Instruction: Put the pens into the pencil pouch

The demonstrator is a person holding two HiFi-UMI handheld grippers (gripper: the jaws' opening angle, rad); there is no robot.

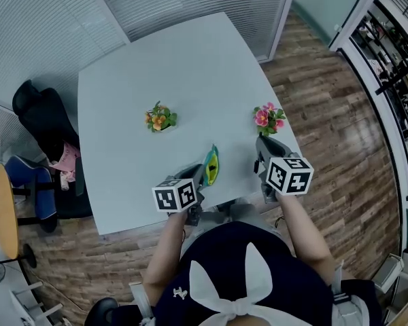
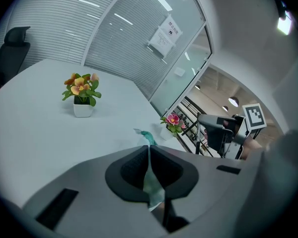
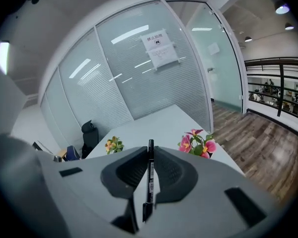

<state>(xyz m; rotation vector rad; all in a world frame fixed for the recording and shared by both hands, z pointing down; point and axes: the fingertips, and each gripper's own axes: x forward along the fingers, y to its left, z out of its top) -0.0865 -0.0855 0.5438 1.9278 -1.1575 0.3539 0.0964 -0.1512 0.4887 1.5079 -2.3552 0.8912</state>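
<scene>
— If we start at the left edge of the table (image 1: 190, 66), what is there?

— Off that edge stands a dark chair (image 1: 44, 124) on the wooden floor (image 1: 340, 134). On the table itself, towards the middle, sits a small orange-flowered plant (image 1: 160, 118) in a white pot.

— And the left gripper (image 1: 202, 174)?

— It hangs over the near edge, about midway along it. In the left gripper view its jaws are pressed together on the pencil pouch (image 2: 152, 182), a thin green-and-teal thing pinched flat between the pads (image 2: 131, 170). The head view shows the pouch (image 1: 211, 165) standing on edge just beyond the gripper, with yellow showing along it. Whether its lower end touches the tabletop I cannot tell.

— Moving right?

— A pink-flowered plant (image 1: 268, 119) stands close to the right edge, level with the orange one and well apart from it. Just on the near side of it is the right gripper (image 1: 261, 141), over the near right corner.

— Holding anything?

— Yes. In the right gripper view the right gripper (image 3: 150, 155) is clamped on a black pen (image 3: 149, 182). It lies lengthwise between the jaws, one end poking out past their tips and the other running back towards the camera.

— So the pen is outside the pouch?

— It is, and the two grippers are apart, side by side along the near edge.
</scene>
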